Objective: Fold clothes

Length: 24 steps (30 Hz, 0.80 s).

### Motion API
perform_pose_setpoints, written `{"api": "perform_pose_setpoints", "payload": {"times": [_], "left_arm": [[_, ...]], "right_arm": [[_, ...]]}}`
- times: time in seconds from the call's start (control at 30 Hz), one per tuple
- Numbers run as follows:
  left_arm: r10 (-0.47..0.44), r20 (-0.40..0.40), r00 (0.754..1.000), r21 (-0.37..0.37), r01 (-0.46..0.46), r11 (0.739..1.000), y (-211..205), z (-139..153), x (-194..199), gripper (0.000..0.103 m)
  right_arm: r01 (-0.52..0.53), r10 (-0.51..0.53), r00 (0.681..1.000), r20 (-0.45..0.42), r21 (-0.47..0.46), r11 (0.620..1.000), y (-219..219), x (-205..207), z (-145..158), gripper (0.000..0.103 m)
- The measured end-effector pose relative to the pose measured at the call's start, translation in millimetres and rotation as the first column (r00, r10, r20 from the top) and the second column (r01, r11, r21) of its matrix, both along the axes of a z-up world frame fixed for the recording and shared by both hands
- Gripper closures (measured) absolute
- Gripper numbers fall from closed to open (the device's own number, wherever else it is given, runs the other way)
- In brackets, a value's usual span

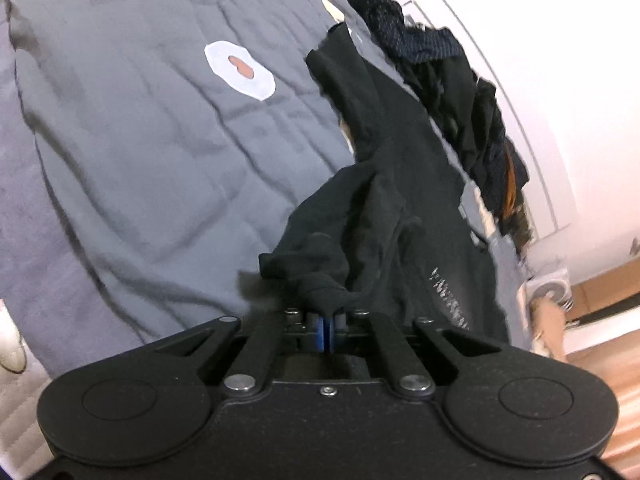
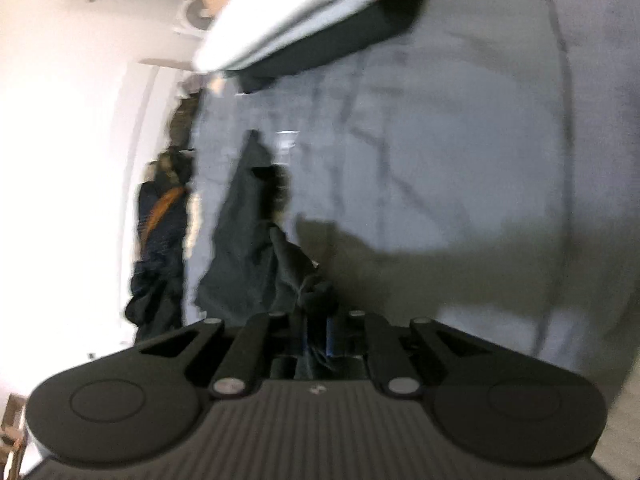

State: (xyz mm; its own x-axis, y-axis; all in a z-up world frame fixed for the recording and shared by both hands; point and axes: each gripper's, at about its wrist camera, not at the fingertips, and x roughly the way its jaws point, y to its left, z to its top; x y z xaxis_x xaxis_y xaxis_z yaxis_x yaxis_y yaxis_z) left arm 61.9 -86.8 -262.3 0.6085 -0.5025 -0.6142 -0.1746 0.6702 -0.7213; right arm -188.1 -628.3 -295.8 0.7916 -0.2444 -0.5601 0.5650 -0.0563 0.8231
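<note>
Jaws of both the left gripper [image 1: 328, 322] and right gripper [image 2: 318, 330] pinch the black cotton garment [image 1: 400, 184] on the grey quilted bed [image 1: 140, 140]; a grasp step, so lifting and spreading likely follows.

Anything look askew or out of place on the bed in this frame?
Nothing damaged or spilled. The black garment lies bunched and twisted on the grey blanket, not flat, and more dark clothes sit in a loose heap along the far edge.
</note>
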Motion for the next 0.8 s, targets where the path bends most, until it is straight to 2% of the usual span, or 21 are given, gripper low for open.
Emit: {"api": "perform_pose_setpoints", "payload": {"times": [0.13,0.27,0.33,0.37,0.4,0.43,0.5,0.53,0.63,0.8], "left_arm": [[-0.001,0.006,1.000,-0.003,0.002,1.000,2.3,0.5,4.1,0.101],[0.016,-0.003,1.000,-0.012,-0.016,1.000,5.3,-3.9,5.5,0.100],[0.004,-0.011,1.000,-0.021,-0.004,1.000,3.5,-2.5,5.6,0.096],[-0.013,0.001,1.000,-0.002,0.013,1.000,-0.6,0.0,2.9,0.093],[-0.030,0.016,0.999,0.014,0.030,0.999,-4.6,2.5,-1.5,0.082],[-0.046,0.029,0.999,0.028,0.045,0.999,-8.6,4.9,-5.9,0.059],[-0.064,0.032,0.997,0.039,0.063,0.997,-16.4,6.1,-12.4,0.036],[-0.077,0.028,0.997,0.043,0.076,0.996,-20.3,5.6,-14.3,0.036],[-0.096,0.000,0.995,0.060,0.096,0.994,-29.6,-1.5,-16.5,0.036],[-0.077,0.019,0.997,0.052,0.076,0.996,-33.3,-9.6,-13.0,0.037]], "right_arm": [[-0.003,0.003,1.000,-0.020,-0.001,1.000,-3.6,0.2,-1.8,0.096],[-0.083,0.082,0.995,-0.052,-0.026,0.996,-5.2,8.5,-1.1,0.095],[-0.116,0.115,0.992,-0.048,-0.023,0.993,-4.4,8.5,0.1,0.093],[-0.129,0.127,0.991,-0.049,-0.035,0.991,-3.6,7.7,2.9,0.092],[-0.138,0.136,0.990,-0.048,-0.042,0.990,-2.7,7.3,5.0,0.091],[-0.145,0.143,0.989,-0.044,-0.045,0.988,-1.8,7.0,7.0,0.091],[-0.153,0.150,0.988,-0.043,-0.053,0.987,0.8,6.4,10.3,0.089],[-0.151,0.148,0.988,-0.048,-0.057,0.987,2.8,5.9,11.4,0.088],[-0.154,0.149,0.986,-0.070,-0.065,0.986,7.7,6.0,12.6,0.076],[-0.173,0.165,0.977,-0.136,-0.053,0.983,13.0,8.2,8.4,0.064]]}}
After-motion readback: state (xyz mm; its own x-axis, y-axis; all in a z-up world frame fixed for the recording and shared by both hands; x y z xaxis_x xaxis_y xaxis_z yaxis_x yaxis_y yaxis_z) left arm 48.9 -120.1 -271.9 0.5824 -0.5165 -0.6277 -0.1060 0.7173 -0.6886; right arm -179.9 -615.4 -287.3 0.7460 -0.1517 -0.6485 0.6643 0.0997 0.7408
